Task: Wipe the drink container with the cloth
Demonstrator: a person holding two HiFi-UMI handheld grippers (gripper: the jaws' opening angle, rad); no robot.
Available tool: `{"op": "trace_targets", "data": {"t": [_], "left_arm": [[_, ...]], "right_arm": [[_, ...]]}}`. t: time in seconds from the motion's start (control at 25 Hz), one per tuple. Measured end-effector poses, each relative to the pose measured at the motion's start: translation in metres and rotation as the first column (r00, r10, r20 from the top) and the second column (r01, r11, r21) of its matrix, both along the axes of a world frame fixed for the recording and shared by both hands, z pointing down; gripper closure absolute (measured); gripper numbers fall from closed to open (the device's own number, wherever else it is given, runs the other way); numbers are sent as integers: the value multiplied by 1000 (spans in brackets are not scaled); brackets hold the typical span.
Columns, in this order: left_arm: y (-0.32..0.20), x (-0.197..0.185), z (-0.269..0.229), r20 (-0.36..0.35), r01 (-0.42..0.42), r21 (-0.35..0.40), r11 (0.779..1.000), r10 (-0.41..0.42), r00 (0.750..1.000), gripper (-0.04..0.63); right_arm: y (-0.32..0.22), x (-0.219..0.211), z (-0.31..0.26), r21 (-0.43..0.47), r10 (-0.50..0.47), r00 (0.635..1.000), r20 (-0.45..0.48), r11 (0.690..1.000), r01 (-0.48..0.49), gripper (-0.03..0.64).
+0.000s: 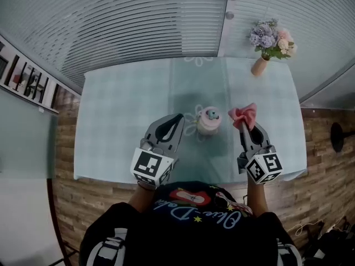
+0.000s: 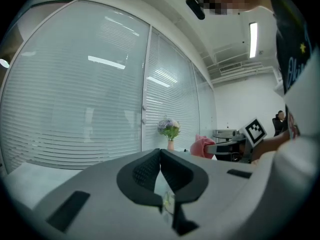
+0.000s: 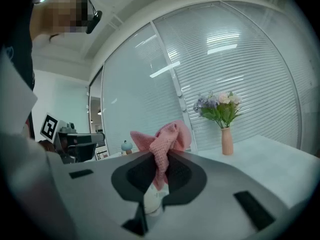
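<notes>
Cloth is pinched tight in the right claw; the left claw is closed on nothing. The container stands free on the tabletop between them, so a sideways wipe could probably tip it, because nothing steadies it.

Pale checked table — white blinds behind, wooden floor.
</notes>
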State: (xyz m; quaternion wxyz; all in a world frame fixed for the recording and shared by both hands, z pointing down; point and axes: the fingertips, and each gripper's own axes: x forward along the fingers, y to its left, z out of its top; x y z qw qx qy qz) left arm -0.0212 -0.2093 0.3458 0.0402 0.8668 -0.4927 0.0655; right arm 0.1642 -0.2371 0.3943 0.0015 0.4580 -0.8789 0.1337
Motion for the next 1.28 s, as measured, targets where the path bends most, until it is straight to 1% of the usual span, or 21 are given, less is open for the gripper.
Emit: {"op": "trace_targets", "data": {"t": [0.16, 0.28, 0.68, 0.84, 1.28], "left_arm": [[-4, 12, 2, -11, -31, 1, 1000, 31, 999, 591], [-5, 19, 4, -16, -56, 3, 998, 56, 998, 591], [-4, 27, 12, -40, -84, -15, 996, 84, 996, 591], [-2, 28, 14, -46, -89, -14, 996, 89, 995, 591], [1, 21, 12, -55, -74, -13, 997, 74, 996, 591]], "right_arm": [[8, 6, -9, 22, 29, 999, 28, 999, -30, 589], [14, 11, -9, 19, 42, 999, 31, 999, -43, 590], [32, 13, -17, 22, 66, 997, 26, 998, -67, 591], [35, 13, -20, 29, 68, 998, 11, 997, -69, 591], [38, 10, -29, 48, 67, 998, 11, 997, -67, 591]]}}
